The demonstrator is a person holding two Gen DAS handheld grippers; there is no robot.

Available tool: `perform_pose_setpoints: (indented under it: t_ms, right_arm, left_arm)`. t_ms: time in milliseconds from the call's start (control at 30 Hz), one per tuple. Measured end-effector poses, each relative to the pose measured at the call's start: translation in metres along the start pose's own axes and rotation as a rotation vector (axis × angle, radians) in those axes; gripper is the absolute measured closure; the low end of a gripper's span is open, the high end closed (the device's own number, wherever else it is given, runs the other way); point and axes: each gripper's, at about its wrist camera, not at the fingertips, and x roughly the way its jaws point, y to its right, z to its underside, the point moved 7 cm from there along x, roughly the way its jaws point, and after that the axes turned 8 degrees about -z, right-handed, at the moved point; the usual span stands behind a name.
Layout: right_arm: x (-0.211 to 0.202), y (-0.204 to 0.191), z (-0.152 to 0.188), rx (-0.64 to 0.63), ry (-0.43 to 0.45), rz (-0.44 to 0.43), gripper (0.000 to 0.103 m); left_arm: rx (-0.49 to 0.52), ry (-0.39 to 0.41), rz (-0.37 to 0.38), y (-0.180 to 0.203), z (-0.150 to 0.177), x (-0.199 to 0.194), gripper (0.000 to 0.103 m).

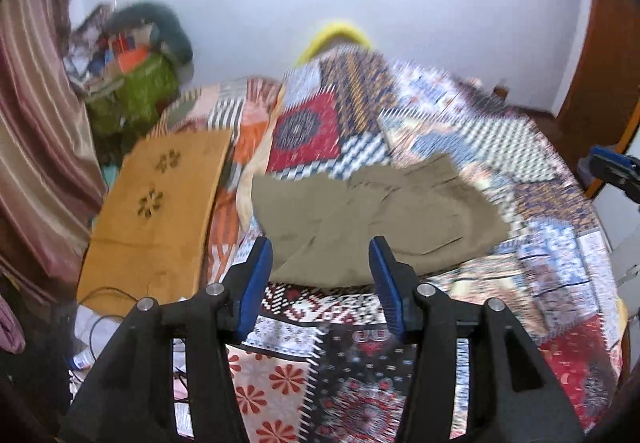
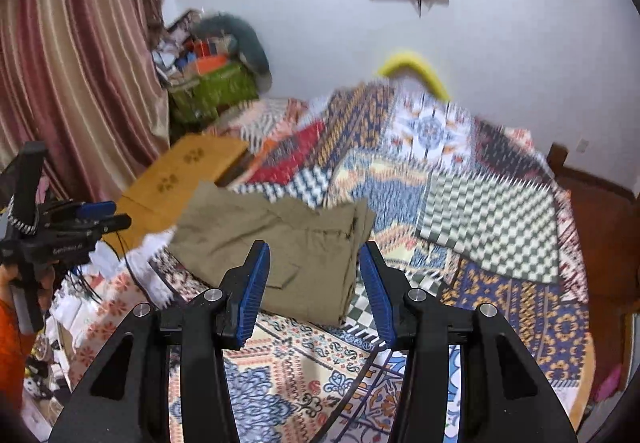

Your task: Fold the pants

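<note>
Olive-khaki pants (image 1: 372, 215) lie folded in a rough rectangle on the patterned patchwork bedspread (image 1: 520, 179); they also show in the right wrist view (image 2: 288, 247). My left gripper (image 1: 321, 249) is open and empty, held above the near edge of the pants. My right gripper (image 2: 314, 253) is open and empty, above the near right part of the pants. The right gripper shows at the right edge of the left wrist view (image 1: 612, 167), and the left gripper shows at the left of the right wrist view (image 2: 108, 215).
An orange-brown board (image 1: 156, 211) lies at the bed's left edge. A green bag (image 1: 136, 91) full of clutter stands in the far left corner beside striped curtains (image 1: 36, 123). A yellow curved object (image 1: 336, 33) sits behind the bed. A wooden door (image 1: 600, 63) is at the right.
</note>
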Motion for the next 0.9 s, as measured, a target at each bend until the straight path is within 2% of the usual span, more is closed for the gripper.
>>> perform_pose_setpoints:
  t_ms: [200,400,533,733,833,900]
  right_arm:
    - [-0.054,-0.035,-0.008,-0.041,0.122,-0.019,0.06]
    - [-0.107,-0.071,-0.008,-0.104,0.253,-0.035,0.059]
    - [-0.132,-0.088,-0.006,-0.131,0.341,-0.022,0.058]
    - [-0.154,-0.108,0.001,-0.141,0.425,-0.031,0.047]
    - [-0.161,-0.115,0.004,-0.14,0.456,-0.042,0.031]
    - [-0.164,-0.117,0.005,-0.137,0.469,-0.042,0.026]
  left_arm:
    - [-0.04,0.157,0.046,0.014,-0.008,-0.087,0.049]
    - [-0.064,0.325,0.066,0.028,-0.002,-0.166,0.035]
    - [-0.048,0.426,0.046,0.041,0.008,-0.204,0.033]
    - [-0.073,0.5,0.059,0.049,0.021,-0.235,0.02]
    - [-0.083,0.534,0.055,0.05,0.024,-0.246,0.01]
    - [-0.09,0.553,0.046,0.05,0.026,-0.252,0.007]
